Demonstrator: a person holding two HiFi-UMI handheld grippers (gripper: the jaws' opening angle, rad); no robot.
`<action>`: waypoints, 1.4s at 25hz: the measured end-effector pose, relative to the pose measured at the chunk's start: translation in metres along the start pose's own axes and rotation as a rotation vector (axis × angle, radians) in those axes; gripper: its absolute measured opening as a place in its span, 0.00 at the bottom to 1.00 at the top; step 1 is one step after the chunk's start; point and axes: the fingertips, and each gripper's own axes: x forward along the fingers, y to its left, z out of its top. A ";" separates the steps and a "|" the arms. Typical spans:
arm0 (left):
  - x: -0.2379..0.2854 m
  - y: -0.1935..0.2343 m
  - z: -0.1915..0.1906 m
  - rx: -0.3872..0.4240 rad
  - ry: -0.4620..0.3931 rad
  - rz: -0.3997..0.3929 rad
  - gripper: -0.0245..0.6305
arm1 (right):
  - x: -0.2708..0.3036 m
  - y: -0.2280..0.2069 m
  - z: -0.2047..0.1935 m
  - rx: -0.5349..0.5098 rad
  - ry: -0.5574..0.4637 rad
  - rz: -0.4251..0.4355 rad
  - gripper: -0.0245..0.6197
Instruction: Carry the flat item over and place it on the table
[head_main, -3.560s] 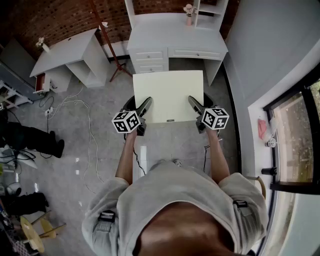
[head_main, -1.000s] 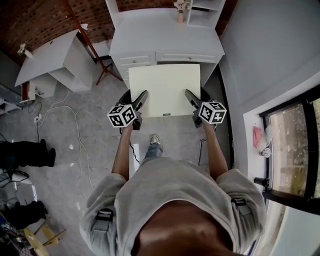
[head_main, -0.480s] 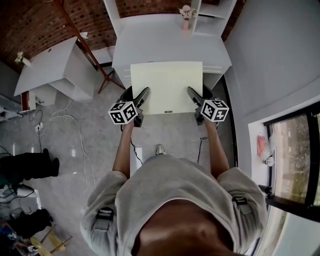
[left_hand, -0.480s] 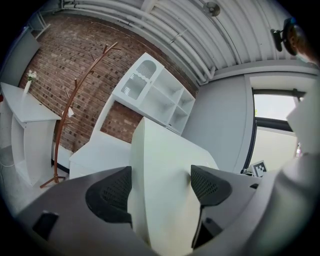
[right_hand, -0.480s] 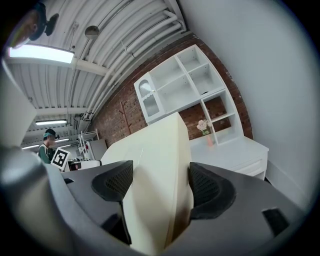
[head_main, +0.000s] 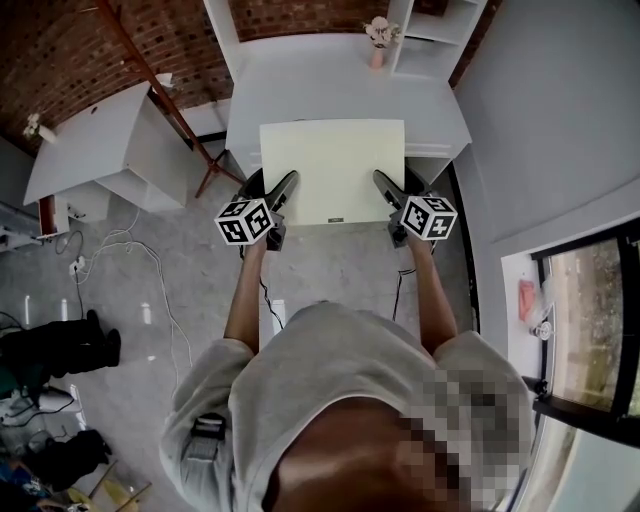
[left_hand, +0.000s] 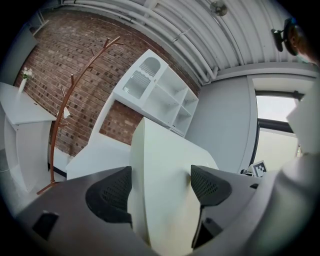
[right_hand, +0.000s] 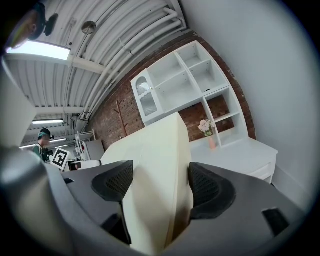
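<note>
Clamping flat cream rectangular board (head_main: 333, 168) in left gripper (head_main: 287, 187) and right gripper (head_main: 384, 186) jaws | holding it over white desk (head_main: 330, 80).

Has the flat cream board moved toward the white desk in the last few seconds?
Yes. The board has come forward: its far edge now lies over the white desk top; earlier it ended short of it.

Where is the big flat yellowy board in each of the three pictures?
Head view: the board is upper middle, seen from above.
Left gripper view: lower middle, edge-on between the jaws.
Right gripper view: lower middle, between the jaws.
Shared landmark: the white desk beyond it.
</note>
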 end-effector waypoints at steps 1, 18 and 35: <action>0.003 0.004 0.001 0.000 0.003 -0.002 0.61 | 0.004 -0.001 -0.001 0.002 0.001 -0.003 0.61; 0.038 0.015 -0.006 -0.006 0.050 -0.054 0.61 | 0.013 -0.023 -0.007 0.023 0.000 -0.072 0.61; 0.084 0.052 0.002 -0.018 0.056 -0.021 0.61 | 0.073 -0.052 -0.001 0.027 0.021 -0.052 0.61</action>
